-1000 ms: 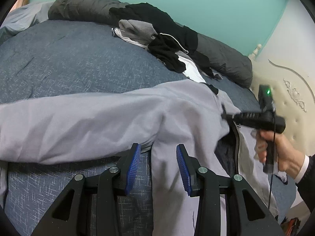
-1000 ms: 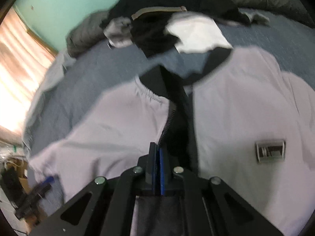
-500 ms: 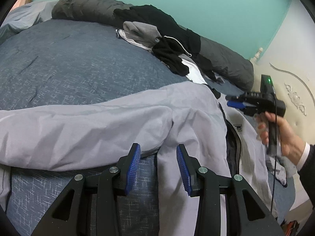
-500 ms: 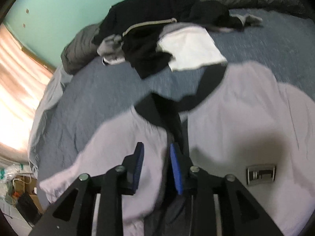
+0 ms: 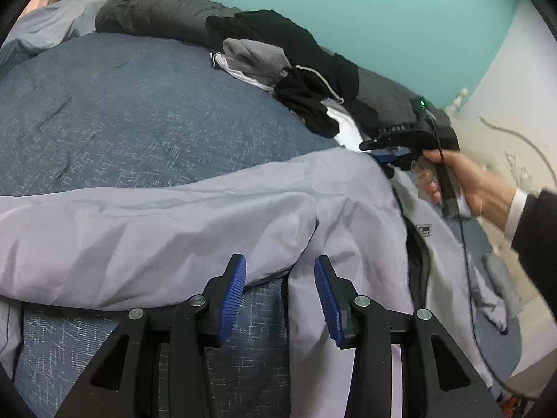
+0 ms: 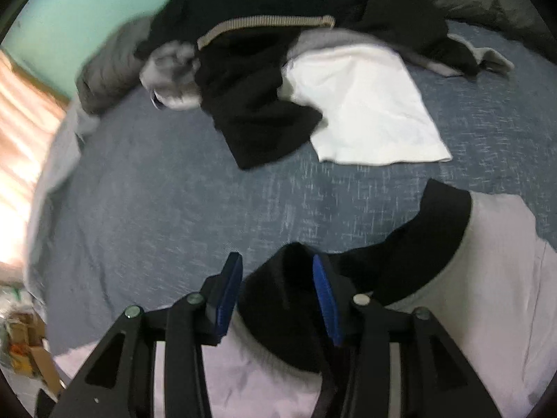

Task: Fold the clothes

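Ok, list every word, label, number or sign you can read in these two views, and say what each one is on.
Nothing can be read for certain.
Chest patch on the light grey jacket: a small rectangular label, its marks too small to read.
Right gripper, top of its body: pale characters, too blurred to read.
Right wrist view: no text shows on the clothes pile or the blue bedspread.

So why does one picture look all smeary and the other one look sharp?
Right wrist view: the black clothes pile and white cloth are smeared by motion blur, and the window side glares pale orange. Left wrist view: the grey jacket and blue bedspread look crisp. Both views bulge from the fisheye lens, with dark corners.
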A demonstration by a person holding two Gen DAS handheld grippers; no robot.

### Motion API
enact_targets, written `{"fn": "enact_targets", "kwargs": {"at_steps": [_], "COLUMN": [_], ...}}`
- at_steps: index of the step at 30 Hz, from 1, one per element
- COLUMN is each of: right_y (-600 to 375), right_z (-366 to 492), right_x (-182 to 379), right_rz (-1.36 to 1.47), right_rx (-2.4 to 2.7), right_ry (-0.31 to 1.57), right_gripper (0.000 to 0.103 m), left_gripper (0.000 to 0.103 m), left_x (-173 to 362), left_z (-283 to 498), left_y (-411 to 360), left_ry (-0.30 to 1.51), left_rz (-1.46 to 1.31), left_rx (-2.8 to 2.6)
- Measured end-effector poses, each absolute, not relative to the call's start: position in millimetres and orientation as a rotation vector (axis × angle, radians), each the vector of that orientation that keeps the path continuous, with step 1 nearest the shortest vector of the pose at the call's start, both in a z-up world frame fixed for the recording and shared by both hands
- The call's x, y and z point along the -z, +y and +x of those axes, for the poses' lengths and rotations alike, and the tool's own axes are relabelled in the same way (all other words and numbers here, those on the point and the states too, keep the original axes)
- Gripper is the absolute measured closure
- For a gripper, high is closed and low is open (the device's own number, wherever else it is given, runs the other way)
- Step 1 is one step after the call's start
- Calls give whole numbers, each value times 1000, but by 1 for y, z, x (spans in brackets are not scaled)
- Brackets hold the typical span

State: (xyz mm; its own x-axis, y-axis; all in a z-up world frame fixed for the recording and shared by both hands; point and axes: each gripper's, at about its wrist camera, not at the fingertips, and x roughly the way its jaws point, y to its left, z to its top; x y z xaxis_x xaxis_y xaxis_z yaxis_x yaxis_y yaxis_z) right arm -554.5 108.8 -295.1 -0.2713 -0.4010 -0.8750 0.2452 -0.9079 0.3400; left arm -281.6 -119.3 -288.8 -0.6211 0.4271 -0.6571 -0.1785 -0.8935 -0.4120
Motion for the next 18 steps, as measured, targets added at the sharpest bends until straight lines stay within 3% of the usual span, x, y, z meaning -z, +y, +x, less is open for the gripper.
{"fn": "enact_targets", "kwargs": {"at_steps": [2,3,7,18], "right_y": [104,102,97,74], "right_z": [-558,-560,-566,-583], "right_x": [300,301,308,250], "right_rz": [1593,1596,1619,1274], "right_rx": [2201,2201,2196,2339], "right_ry": [-176,-168,-140,-148], "right_gripper": [73,85,99,100], "left_gripper": [58,58,57,57], "left_x": [292,294,297,306], "left_z": [-283,-283,-283,-284], "left_y": [-117,-117,-117,-119], "left_ry": [-428,-424,-416,-415], "left_rz": [-1148,-1153,-1163,-1185], "left_rx": [-2520,-2521,-2531,-2531]}}
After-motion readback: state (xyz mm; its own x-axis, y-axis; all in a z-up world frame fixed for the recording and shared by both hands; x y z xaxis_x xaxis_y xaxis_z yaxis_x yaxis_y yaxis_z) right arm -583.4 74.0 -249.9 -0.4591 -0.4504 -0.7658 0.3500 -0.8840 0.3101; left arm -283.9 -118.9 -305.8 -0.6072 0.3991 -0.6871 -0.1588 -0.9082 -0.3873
